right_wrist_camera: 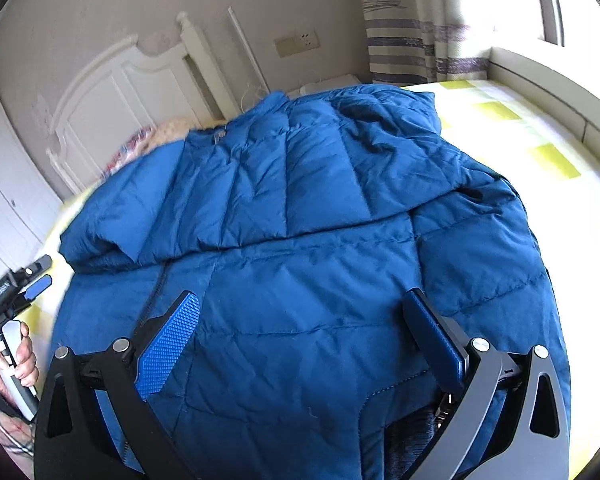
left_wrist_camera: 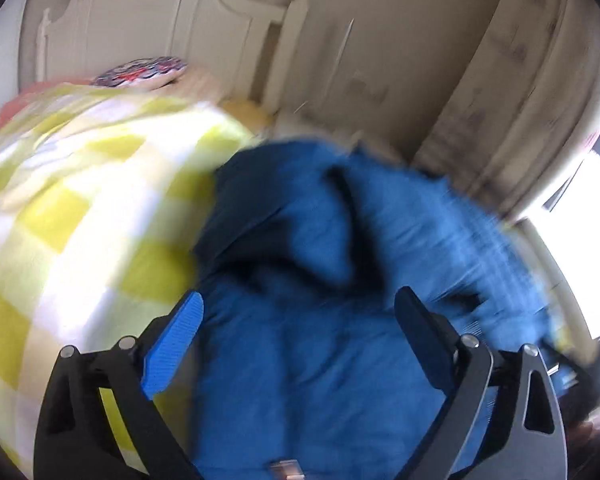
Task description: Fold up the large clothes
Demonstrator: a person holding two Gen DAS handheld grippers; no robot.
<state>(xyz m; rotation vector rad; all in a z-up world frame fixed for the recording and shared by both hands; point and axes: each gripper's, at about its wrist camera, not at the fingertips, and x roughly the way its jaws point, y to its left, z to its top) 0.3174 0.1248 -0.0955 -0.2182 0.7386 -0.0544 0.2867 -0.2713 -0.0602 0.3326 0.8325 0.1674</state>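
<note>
on the bed [right_wrist_camera: 540, 148], the blue puffer jacket [right_wrist_camera: 300, 208] lies spread with one flap folded in. left gripper [left_wrist_camera: 300, 340] and right gripper [right_wrist_camera: 304, 340] hover over it, fingers spread, empty. next: pinch an edge and fold across.

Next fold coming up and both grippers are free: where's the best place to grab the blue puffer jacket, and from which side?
Probably the blue puffer jacket at its loose edge by the left gripper, coming in low from the left side. There the folded-over layer ends in a raised lip above the checked bedspread, thin enough to pinch; the quilted middle looks too bulky.
</note>
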